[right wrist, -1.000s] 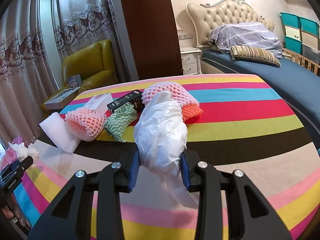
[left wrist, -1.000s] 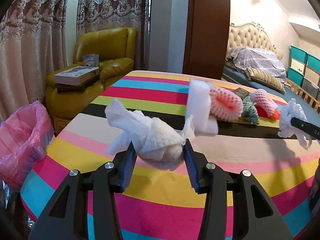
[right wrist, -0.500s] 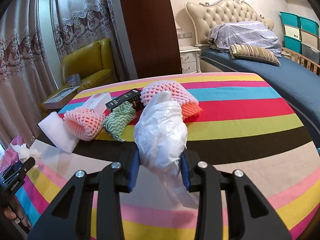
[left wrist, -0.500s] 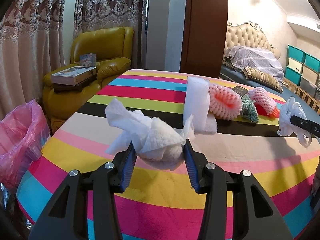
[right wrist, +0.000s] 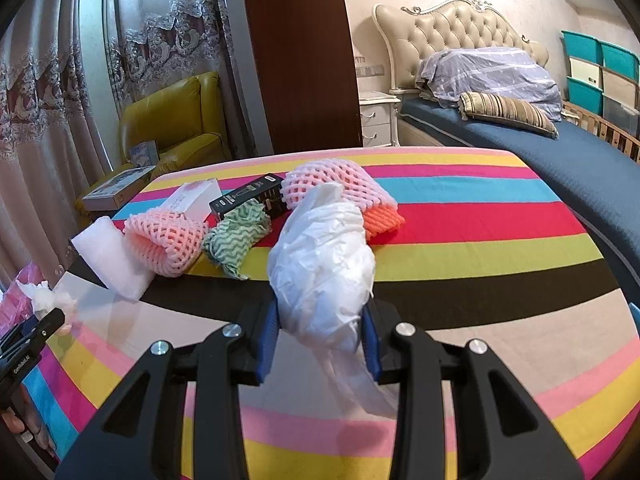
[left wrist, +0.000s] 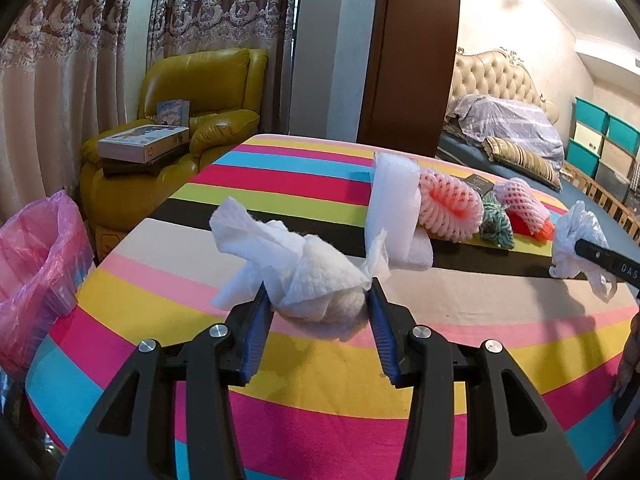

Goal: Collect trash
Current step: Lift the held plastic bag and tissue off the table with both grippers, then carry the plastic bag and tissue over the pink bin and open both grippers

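My left gripper [left wrist: 318, 304] is shut on a crumpled white paper towel [left wrist: 304, 272], held above the striped table's near left part. My right gripper [right wrist: 320, 312] is shut on a crumpled white plastic bag [right wrist: 324, 264] above the table; the bag also shows at the far right of the left wrist view [left wrist: 576, 236]. A pink trash bag [left wrist: 32, 264] stands open at the table's left edge. On the table lie a white foam sheet [right wrist: 112, 256], two pink foam fruit nets [right wrist: 168, 240] [right wrist: 340, 184], a green patterned cloth [right wrist: 236, 240], a black box [right wrist: 252, 196] and a white box [right wrist: 196, 198].
The round table [right wrist: 480, 248] has a rainbow-striped cover. A yellow armchair [left wrist: 192, 96] with boxes on it stands behind the trash bag. A bed [right wrist: 540, 144] with pillows is at the right, and teal storage bins [right wrist: 600, 72] beyond it.
The left gripper has drifted slightly back and left with the paper towel. The right gripper has hardly moved. Both grips are unchanged.
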